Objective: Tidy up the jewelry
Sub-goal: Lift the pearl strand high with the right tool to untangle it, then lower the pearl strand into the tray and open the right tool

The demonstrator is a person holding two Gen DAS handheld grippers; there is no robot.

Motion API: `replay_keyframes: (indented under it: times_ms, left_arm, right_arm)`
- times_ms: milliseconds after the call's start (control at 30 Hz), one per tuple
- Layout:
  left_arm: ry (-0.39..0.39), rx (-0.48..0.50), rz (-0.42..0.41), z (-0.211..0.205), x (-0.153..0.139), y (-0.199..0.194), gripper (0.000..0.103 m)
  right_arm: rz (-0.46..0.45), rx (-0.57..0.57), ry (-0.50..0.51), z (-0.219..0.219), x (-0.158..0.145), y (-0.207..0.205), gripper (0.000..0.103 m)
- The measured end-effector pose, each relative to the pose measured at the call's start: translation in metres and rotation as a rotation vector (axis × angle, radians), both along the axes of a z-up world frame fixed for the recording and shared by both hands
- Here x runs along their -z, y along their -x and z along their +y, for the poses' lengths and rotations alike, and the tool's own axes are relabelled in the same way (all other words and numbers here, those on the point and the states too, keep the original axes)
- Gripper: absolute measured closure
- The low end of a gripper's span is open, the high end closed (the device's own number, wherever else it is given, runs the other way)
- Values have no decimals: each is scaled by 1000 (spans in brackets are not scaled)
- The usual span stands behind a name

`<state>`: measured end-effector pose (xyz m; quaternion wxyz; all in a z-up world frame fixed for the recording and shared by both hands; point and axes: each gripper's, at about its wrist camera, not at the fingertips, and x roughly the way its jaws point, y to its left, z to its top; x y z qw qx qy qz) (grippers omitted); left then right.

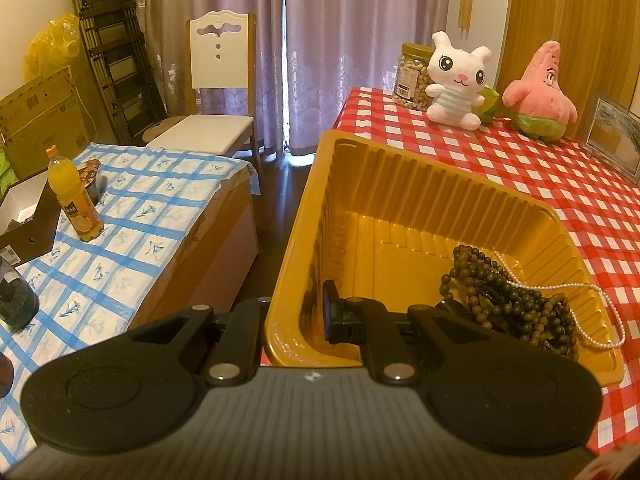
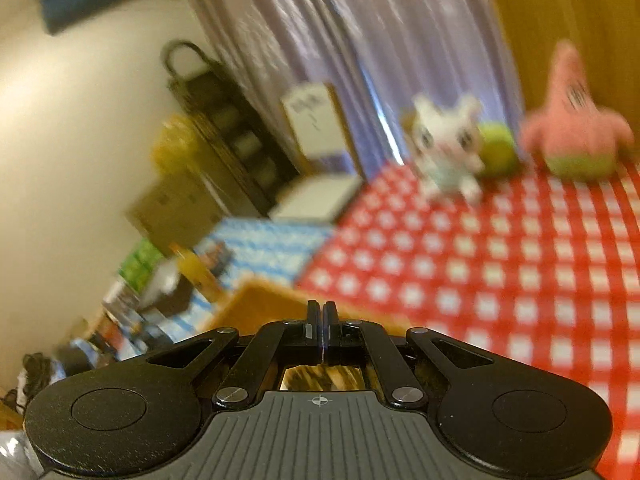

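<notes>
Already most of the visible sorting looks done: a heap of dark wooden bead strands [image 1: 516, 300] lies bunched in the near right corner of the yellow plastic tray [image 1: 384, 184], and a pearl necklace [image 1: 592, 304] lies partly over that heap, its loop spilling across the tray's right rim onto the red-and-white checked tablecloth [image 1: 520, 168]. As a judgement, what is left is tucking the pearl loop fully inside; no other loose jewelry shows on the cloth in either view, though the right wrist view is blurred and could hide small pieces. The left gripper [image 1: 296, 312] has its jaws drawn narrow and pinched on the tray's near left wall, one finger outside and the other inside, so it seems to be steadying or carrying the tray. The right gripper [image 2: 322, 328] has its jaws pressed together with nothing visible between them; it hangs above the cloth, with a corner of the tray just beyond its tips. The tray sits at the table's left edge, its long axis running away from the left wrist camera toward the curtains, open side up, and it appears tilted, though the fisheye makes that uncertain. The pearl necklace runs roughly crosswise to that axis, from the heap outward to the right. At the far end of the table stand a white plush bunny [image 1: 456, 80], a pink starfish plush [image 1: 544, 92] and a jar of nuts [image 1: 412, 76], all well apart from the tray.
</notes>
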<state>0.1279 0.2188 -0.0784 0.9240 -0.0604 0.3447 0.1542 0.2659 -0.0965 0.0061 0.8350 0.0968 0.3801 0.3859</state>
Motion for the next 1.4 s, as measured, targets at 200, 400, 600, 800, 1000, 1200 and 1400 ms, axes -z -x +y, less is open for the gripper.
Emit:
replay_keyframes:
  times_ms: [200,400,600,800,1000,1200,1400]
  left_arm:
    - [2,2,4,1,2,0,93]
    - [2,3,5,1,3,0,93]
    - [2,6,3,2,4,0,93]
    - [2,7,2,1,4,0,93]
    - [6,5,5,2,6,0,93]
    - [11,5,2,2,6,0,93]
    - [17,8,0,2,7,0,93]
  right_arm:
    - [254,70,63,-25,72,5,99]
    - [425,170,-69,-45,110,2,67]
    - [489,173,-146,-45,121,8,67]
    - [476,171,-167,-44,116,10,100]
    - [333,144,-124,-33,85,15,100]
    - [151,63,-123,-2,40,21,100]
    - [54,-31,-216,39,6,24,100]
